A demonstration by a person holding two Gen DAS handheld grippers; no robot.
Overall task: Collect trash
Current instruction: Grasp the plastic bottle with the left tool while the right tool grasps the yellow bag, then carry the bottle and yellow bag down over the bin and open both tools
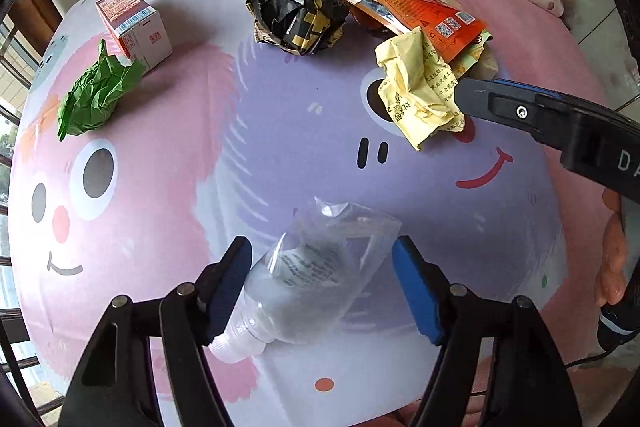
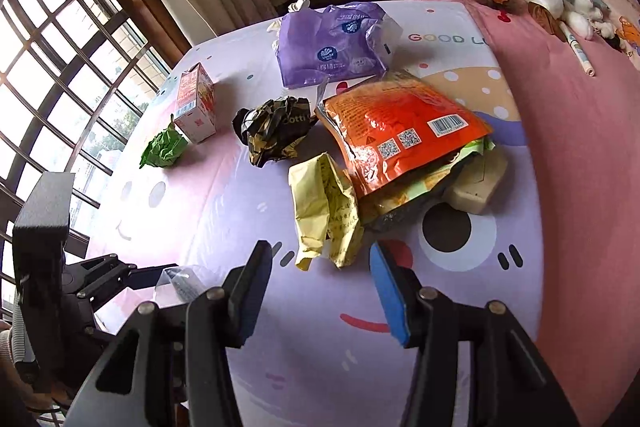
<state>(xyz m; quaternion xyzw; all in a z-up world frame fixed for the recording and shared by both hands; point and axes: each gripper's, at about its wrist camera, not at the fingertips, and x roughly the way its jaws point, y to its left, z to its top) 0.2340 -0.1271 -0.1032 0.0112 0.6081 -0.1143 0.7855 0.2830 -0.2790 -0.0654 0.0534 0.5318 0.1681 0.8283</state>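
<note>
While both grippers hang over the bed (image 1: 160,155), the pick-up step starts. The left gripper (image 1: 322,283) has open fingers around the clear bottle (image 1: 280,291); they must squeeze. The right gripper (image 2: 320,287), open and empty, needs the yellow paper (image 2: 326,207).

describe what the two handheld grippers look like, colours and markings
Both are black plastic scissor-linkage frames with silver pivot pins and blue foam pads on the fingertips. The left gripper and right gripper match. The right one's body carries white lettering, cut off at the frame edge, and a dark cable trails near its handle.

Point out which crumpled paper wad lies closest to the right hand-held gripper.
The yellow printed wad, lying just beyond the right hand-held gripper. The black-and-gold wad sits farther back, and the green wad is off beside the small carton.
</note>
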